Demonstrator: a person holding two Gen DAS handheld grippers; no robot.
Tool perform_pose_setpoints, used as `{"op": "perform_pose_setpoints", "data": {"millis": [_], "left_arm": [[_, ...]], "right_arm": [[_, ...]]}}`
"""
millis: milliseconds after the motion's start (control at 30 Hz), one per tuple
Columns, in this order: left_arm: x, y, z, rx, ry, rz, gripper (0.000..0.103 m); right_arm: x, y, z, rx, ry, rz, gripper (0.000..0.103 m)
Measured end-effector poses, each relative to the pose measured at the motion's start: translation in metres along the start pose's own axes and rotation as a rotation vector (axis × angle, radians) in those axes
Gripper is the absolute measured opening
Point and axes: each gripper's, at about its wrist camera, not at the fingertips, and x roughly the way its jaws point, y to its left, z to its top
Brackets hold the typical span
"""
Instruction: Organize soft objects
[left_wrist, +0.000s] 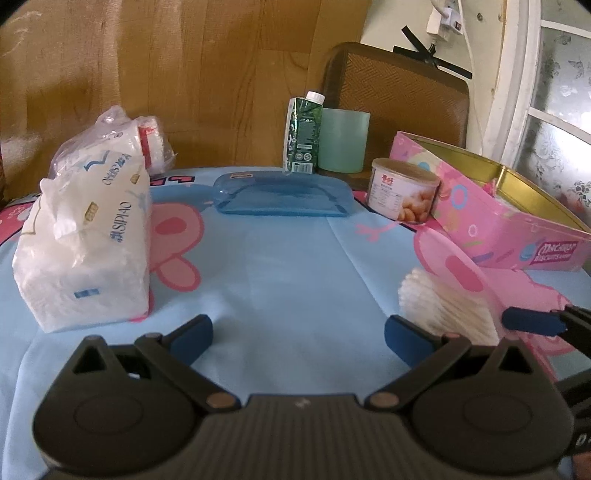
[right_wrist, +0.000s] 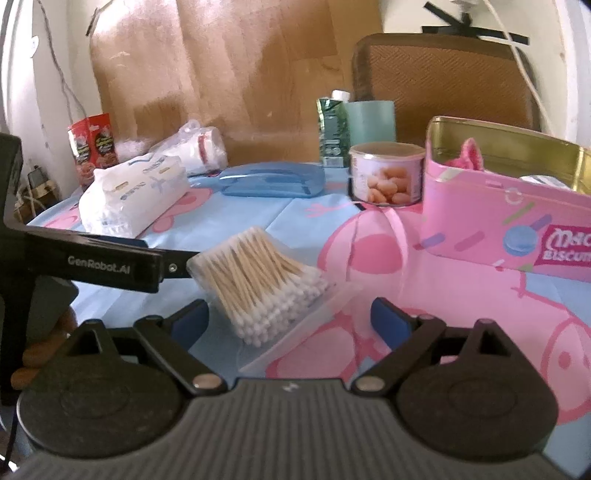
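A clear bag of cotton swabs (right_wrist: 258, 286) lies on the cartoon tablecloth just in front of my right gripper (right_wrist: 290, 321), which is open and empty. The swabs also show in the left wrist view (left_wrist: 447, 306), right of my left gripper (left_wrist: 299, 332), which is open and empty. A white tissue pack (left_wrist: 88, 243) lies at the left; it also shows in the right wrist view (right_wrist: 135, 195). Behind it sits a bag of white pads (left_wrist: 147, 142). An open pink biscuit tin (right_wrist: 506, 210) stands at the right with pink fabric inside.
A blue plastic lid (left_wrist: 282, 195), a green carton (left_wrist: 303, 133), a pale green cup (left_wrist: 343, 140) and a nut can (left_wrist: 402, 190) stand at the back. Red snack boxes (right_wrist: 92, 146) are far left. A chair back (right_wrist: 443, 81) rises behind the table.
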Motion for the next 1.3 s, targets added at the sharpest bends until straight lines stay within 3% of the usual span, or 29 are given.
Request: {"op": "perform_pose_setpoints", "data": {"millis": [100,300,833,1300], "left_arm": [[-0.001,-0.001,-0.001,-0.006,-0.002,-0.001,0.103],[-0.001,-0.003,-0.002,0.006,0.002,0.028,0.103],[0.003,-0.009,-0.003,0.078,0.025,0.085,0.103],[0.003,-0.008,-0.002,0.08,0.026,0.084,0.103]], "right_arm": [[-0.004,-0.004,-0.001,0.03,-0.028,-0.019,0.096],[-0.003,-0.008,0.0,0.054,-0.022,0.025,0.096],[-0.026,-0.015,-0.007,0.088,-0.174,0.094,0.099],[-0.026,-0.022,-0.006,0.115,-0.157,0.148,0.1]]}}
